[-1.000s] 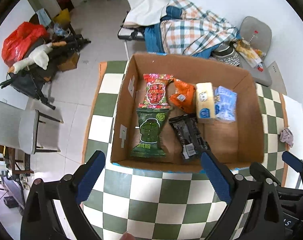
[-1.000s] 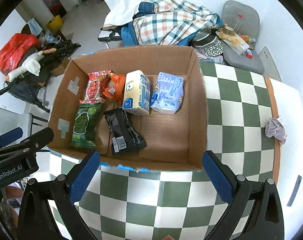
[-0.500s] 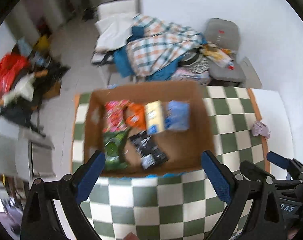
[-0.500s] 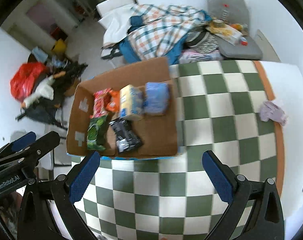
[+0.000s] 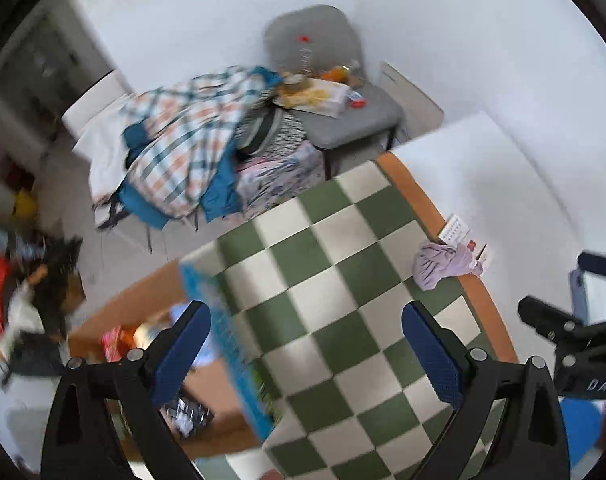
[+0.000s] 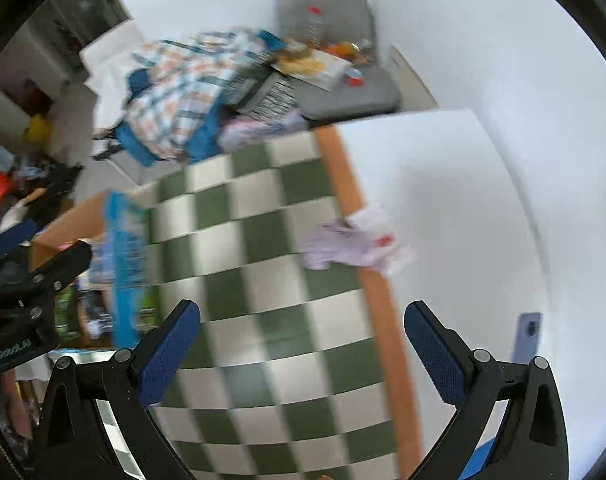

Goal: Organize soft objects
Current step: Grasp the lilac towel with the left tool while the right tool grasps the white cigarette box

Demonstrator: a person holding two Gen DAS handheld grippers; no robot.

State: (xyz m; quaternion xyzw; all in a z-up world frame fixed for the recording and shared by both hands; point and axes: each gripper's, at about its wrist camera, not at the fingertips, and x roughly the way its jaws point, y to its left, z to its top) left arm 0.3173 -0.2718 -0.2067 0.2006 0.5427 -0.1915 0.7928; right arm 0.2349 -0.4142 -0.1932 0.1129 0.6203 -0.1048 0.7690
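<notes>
1. The left gripper (image 5: 306, 354) has its jaws spread wide, and nothing sits between the blue pads (image 5: 181, 354).
2. The right gripper (image 6: 303, 354) is equally wide and empty, and its view is blurred.
3. The cloth (image 5: 447, 262), a crumpled lilac piece, lies ahead of the left jaws and to their right, at the table's (image 5: 323, 292) orange edge, partly over a card (image 5: 457, 232).
4. In the right view the cloth (image 6: 343, 246) lies straight ahead of the jaws, well apart from them.
5. The box (image 5: 215, 404) sits behind the left gripper's left finger, with packets (image 5: 117, 340) inside; they are too blurred to tell apart.
6. In the right view the box (image 6: 63, 228) lies left of the jaws, beside the left gripper's body.
</notes>
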